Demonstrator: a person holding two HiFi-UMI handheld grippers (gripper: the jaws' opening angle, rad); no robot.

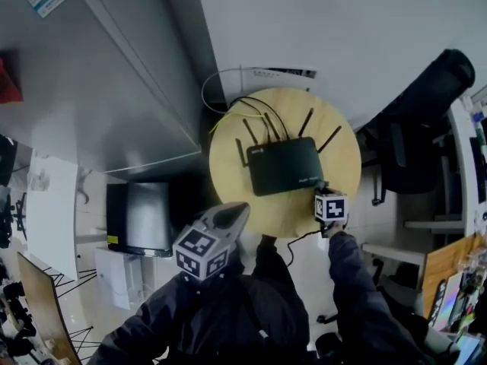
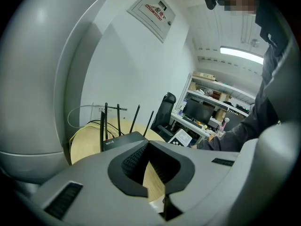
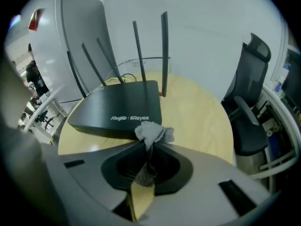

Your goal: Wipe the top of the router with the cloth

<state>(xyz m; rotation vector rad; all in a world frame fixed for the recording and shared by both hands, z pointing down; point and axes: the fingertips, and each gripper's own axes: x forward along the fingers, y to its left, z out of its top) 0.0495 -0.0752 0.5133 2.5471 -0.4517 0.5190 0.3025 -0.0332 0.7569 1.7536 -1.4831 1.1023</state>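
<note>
Round wooden table (image 1: 344, 152): a flat black plastic router (image 1: 284, 166) sits centred. The right gripper (image 3: 149, 144), clenched on a crumpled grey cloth (image 3: 153, 132), is just beside its near corner. The left gripper (image 2: 147, 144) is closed and empty.

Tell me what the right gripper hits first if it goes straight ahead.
Probably the router's front edge: the right gripper points at it, with the held cloth leading. Gap unclear.

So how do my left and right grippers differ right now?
The right gripper pinches the cloth; the left gripper holds nothing. The right gripper sits at the router's front edge; the left gripper hangs back by the table's near rim. Both have their jaws closed.
</note>
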